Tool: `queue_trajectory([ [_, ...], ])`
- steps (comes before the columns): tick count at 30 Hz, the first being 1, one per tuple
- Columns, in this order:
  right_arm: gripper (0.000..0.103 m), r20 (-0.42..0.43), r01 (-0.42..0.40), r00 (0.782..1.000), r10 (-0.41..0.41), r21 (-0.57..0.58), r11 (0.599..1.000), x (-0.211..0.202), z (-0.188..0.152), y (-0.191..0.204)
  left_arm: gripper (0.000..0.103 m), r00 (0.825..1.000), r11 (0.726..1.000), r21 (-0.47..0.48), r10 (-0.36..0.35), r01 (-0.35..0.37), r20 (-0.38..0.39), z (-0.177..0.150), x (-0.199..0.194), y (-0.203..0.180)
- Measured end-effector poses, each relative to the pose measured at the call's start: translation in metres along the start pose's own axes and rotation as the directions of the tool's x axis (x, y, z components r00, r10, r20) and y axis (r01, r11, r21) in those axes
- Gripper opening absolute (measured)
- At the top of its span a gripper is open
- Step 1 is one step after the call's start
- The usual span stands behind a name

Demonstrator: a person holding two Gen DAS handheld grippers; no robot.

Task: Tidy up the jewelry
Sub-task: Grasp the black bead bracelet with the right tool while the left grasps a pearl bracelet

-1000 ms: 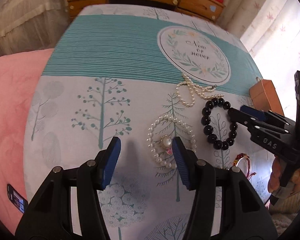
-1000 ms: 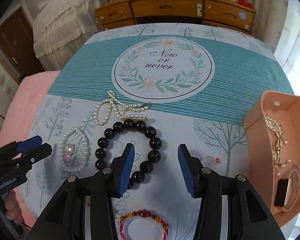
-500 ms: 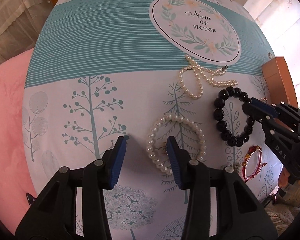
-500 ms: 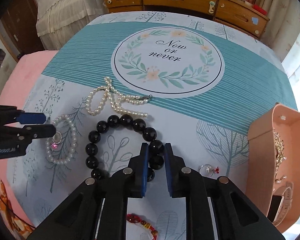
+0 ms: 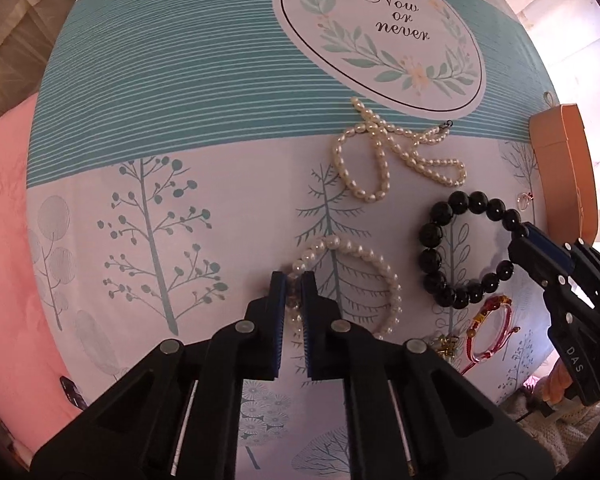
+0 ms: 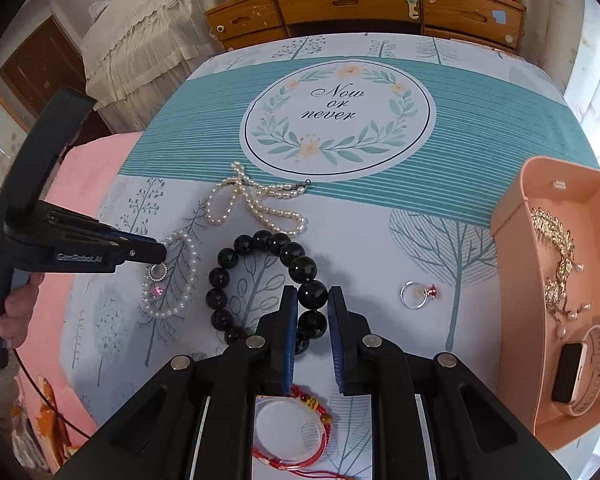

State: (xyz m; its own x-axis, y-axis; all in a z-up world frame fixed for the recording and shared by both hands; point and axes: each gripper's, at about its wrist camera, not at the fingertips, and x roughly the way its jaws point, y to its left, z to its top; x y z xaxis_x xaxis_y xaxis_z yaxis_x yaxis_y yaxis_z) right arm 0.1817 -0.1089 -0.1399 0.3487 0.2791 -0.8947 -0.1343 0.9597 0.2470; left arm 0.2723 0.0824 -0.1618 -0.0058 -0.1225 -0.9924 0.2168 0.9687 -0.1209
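Left wrist view looks almost straight down: the left gripper has just been closing and now pinches the near-left side of the pearl bracelet, beads squeezed between its blue pads. To the right lie a loose pearl strand, the black bead bracelet and a red cord bracelet, with only the outer wall of the peach box showing.

Right wrist view alone reveals the box's inside: a gold chain and a pink watch. It also shows a silver ring with a pink stone on the cloth, and the right gripper clenched on one bead of the black bracelet.

Everything rests on a tree-printed tablecloth with a teal band; behind stand a wooden dresser and a lace-draped bed.
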Motion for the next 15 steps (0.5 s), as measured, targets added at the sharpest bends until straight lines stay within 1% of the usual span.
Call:
queue_trajectory([
  [2, 0.015, 0.004, -0.005, 1.0, 0.005, 0.007, 1.0, -0.003, -0.003, -0.002, 0.005, 1.0, 0.999, -0.02, -0.029, 0.029, 0.001, 0.001, -0.002, 0.005],
  [3, 0.015, 0.006, -0.005, 1.0, 0.005, 0.009, 1.0, -0.004, -0.004, -0.003, 0.006, 0.999, 0.999, -0.024, -0.032, 0.032, 0.005, 0.002, -0.002, 0.007],
  [7, 0.015, 0.009, -0.013, 1.0, 0.013, 0.02, 1.0, -0.006, -0.009, -0.008, 0.005, 1.0, 0.999, -0.035, -0.007, 0.008, 0.024, 0.001, -0.004, 0.007],
  [8, 0.015, 0.011, -0.02, 1.0, 0.019, 0.023, 1.0, -0.007, -0.01, -0.008, 0.005, 0.999, 0.999, -0.04, 0.015, -0.014, 0.029, 0.001, -0.005, 0.005],
  [10, 0.015, 0.021, -0.037, 0.999, 0.037, 0.03, 0.999, -0.012, -0.011, -0.009, 0.005, 0.999, 0.999, -0.049, 0.018, -0.015, 0.045, -0.002, -0.01, 0.004],
  [15, 0.015, 0.077, -0.085, 0.994, 0.083, 0.032, 0.996, -0.038, -0.015, -0.004, 0.005, 0.991, 0.999, -0.045, 0.025, -0.02, 0.133, -0.015, -0.05, -0.008],
])
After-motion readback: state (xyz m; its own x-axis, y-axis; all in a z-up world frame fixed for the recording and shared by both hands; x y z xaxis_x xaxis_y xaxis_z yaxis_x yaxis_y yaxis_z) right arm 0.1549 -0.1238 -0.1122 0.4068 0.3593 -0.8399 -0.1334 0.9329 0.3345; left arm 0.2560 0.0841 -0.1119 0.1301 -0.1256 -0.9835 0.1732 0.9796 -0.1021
